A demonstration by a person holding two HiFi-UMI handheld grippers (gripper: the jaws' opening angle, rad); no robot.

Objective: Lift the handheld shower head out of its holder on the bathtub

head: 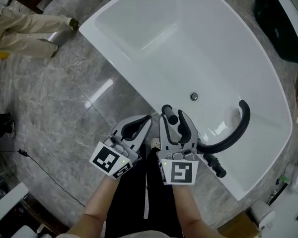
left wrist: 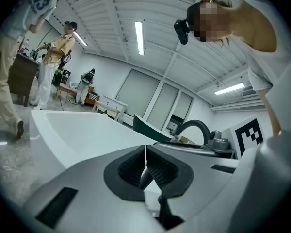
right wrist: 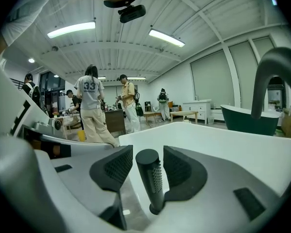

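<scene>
The right gripper [head: 174, 118] has its jaws apart around the black handheld shower head [right wrist: 151, 177], which stands upright at the white bathtub's [head: 123, 66] near rim, while the left gripper [head: 145, 120] beside it is closed and empty.

Both forearms rise from the lower centre of the head view, side by side. The left gripper [head: 147, 119] tilts up and to the right, its jaws pressed together. The right gripper [head: 173, 117] points straight up the frame, its jaws standing apart.
</scene>
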